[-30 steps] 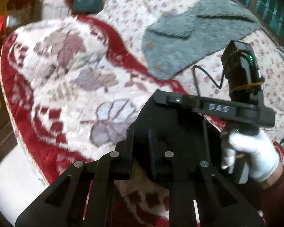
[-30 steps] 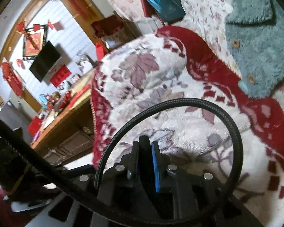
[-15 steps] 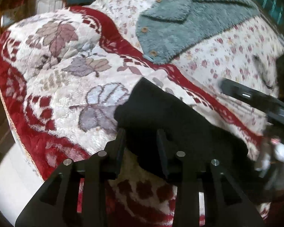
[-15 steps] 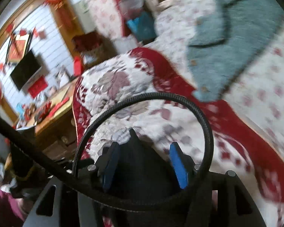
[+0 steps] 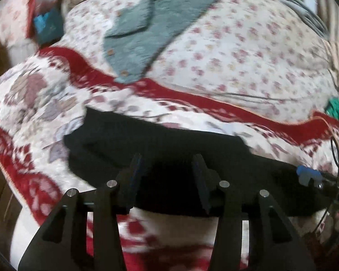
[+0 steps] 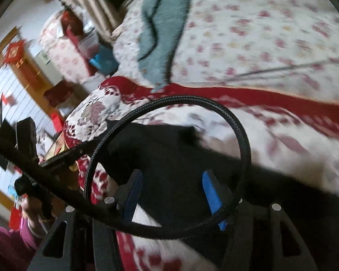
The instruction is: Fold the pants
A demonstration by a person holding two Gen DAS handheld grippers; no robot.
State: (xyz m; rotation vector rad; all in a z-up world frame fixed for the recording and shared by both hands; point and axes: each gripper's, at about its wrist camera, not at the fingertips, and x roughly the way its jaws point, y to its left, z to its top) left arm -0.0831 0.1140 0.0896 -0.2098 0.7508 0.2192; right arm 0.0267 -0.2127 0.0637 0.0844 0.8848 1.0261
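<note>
Bed (image 5: 248, 52), floral quilt with red band | black pants (image 5: 169, 149) lying flat at near edge, long axis 9-to-3 o'clock | left claw (image 5: 167, 171) wide, pants at 12 o'clock between fingers | right claw (image 6: 171, 187) wide, over same pants | grey-green cardigan (image 5: 142, 29) at 11 o'clock, well apart.

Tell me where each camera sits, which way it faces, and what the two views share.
Left wrist: on the left gripper, looking along its open fingers at the black pants on the blanket; right gripper's blue tip at right.
Right wrist: on the right gripper, open over the pants; cable, left hand at left.
Shared: pants, blanket, teal garment.
</note>
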